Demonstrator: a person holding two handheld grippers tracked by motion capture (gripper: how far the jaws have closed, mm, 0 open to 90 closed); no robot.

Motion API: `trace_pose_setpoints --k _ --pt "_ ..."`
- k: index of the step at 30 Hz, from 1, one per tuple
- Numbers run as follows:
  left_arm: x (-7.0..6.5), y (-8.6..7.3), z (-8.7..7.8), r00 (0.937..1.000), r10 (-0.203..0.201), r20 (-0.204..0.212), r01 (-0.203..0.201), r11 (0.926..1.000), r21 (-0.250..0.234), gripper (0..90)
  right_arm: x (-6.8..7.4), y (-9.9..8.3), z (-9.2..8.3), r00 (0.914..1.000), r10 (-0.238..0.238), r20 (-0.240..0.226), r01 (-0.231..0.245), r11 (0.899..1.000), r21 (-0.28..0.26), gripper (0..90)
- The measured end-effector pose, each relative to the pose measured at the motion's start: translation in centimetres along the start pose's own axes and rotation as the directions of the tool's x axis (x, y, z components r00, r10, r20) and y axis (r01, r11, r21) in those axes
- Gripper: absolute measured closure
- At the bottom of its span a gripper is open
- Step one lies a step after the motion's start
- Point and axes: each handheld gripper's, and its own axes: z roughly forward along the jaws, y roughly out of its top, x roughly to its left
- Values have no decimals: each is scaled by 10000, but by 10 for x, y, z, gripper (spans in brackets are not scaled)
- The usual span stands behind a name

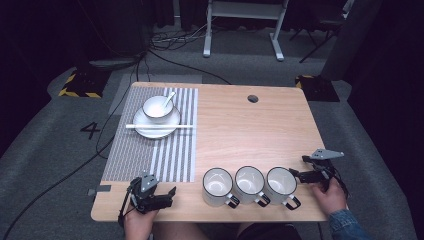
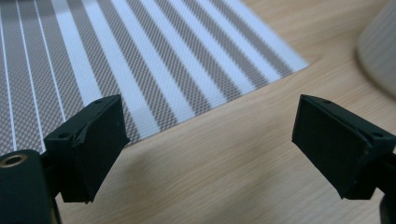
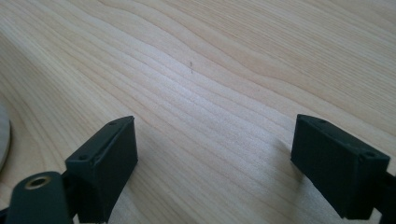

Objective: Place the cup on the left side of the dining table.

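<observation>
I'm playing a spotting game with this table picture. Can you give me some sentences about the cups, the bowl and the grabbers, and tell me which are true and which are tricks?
1. Three white mugs stand in a row near the front edge of the table. True.
2. The bowl sits on bare wood. False: it sits on a plate on the striped placemat.
3. A spoon rests in the bowl. True.
4. The left gripper is holding a mug. False: its fingers are apart and hold nothing.
5. The right gripper is open. True.
6. The chopsticks are inside a mug. False: they lie across the plate.
</observation>
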Motion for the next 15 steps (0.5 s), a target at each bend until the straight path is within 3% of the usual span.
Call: trace_pose_setpoints --k 5,15 --pt "-11 8 -13 9998 -86 197 98 9980 -624 103 0 0 0 10000 -3 0 3 10000 2 144" --pt "-30 21 -43 9992 -244 311 283 9908 -1325 104 0 0 0 10000 -9 -4 9 10000 0 144"
